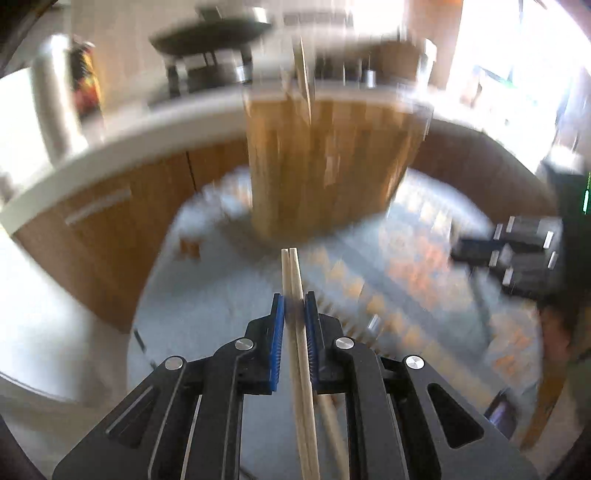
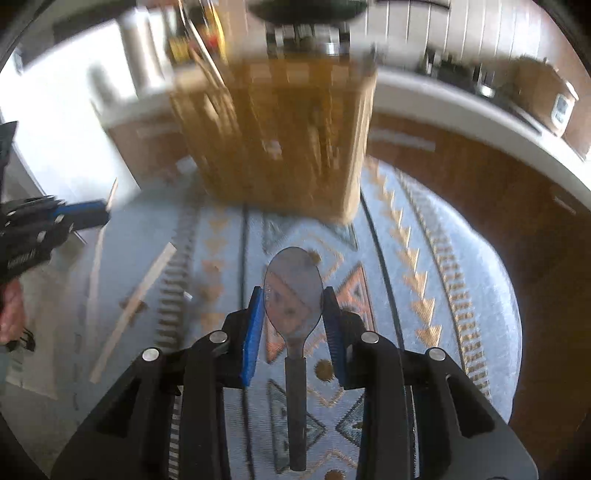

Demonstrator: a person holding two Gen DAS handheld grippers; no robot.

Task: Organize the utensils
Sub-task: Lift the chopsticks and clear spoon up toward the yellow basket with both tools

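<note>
My left gripper (image 1: 294,306) is shut on a pair of pale wooden chopsticks (image 1: 293,273), whose tips point toward a wooden utensil holder (image 1: 328,162) standing ahead on the patterned mat. My right gripper (image 2: 293,299) is shut on the bowl of a metal spoon (image 2: 293,291); the spoon's handle runs back under the gripper. The same holder (image 2: 273,136) stands just ahead of it, blurred, with some chopsticks (image 2: 207,62) sticking out at its left. The left gripper also shows at the left edge of the right wrist view (image 2: 88,214). The right gripper shows at the right edge of the left wrist view (image 1: 517,251).
A round table carries a blue-grey mat with orange triangles (image 2: 424,266). More chopsticks (image 2: 136,295) lie on the mat at the left. A white counter with wooden cabinets (image 1: 110,192) curves behind, with a steel bottle (image 1: 55,96) and a dark pan (image 1: 210,33).
</note>
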